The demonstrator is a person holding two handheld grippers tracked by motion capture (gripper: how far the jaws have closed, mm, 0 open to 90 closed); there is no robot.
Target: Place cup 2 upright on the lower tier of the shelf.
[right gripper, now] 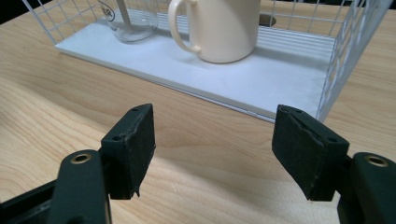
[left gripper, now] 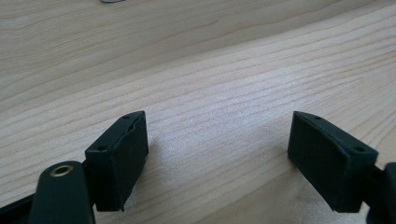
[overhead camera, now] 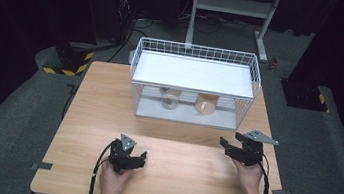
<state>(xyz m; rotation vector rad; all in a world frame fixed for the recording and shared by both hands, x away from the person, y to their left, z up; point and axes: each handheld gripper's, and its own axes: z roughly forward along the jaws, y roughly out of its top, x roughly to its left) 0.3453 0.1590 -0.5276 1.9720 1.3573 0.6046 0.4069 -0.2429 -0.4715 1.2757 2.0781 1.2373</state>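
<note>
Left fingers: the pads [left gripper: 122,158] of the left gripper [left gripper: 217,158] stand wide apart over bare wood, with nothing between them.
Right fingers: the pads [right gripper: 133,147] of the right gripper [right gripper: 215,151] are also spread wide and hold nothing.
Left hand: the left hand [overhead camera: 112,180] comes in from the near edge and keeps the left gripper [overhead camera: 128,156] low over the table [overhead camera: 97,112], near its front, jaws aimed to the right.
Right hand: the right hand [overhead camera: 250,175] holds the right gripper [overhead camera: 242,149] just off the front right corner of the rack, jaws aimed left and forward.
Mug: a cream mug [right gripper: 219,28] stands upright on the lower shelf of the rack, handle turned to the left in the right gripper view, well ahead of the open jaws.
Glass: a clear glass [right gripper: 128,21] stands beside the mug, on the handle side.
Rack: a white wire rack [overhead camera: 194,82] stands at the far middle of the table; its upper shelf roofs over the mug [overhead camera: 206,104] and glass [overhead camera: 170,98], and its wire side wall [right gripper: 348,51] rises close to the right jaw.
</note>
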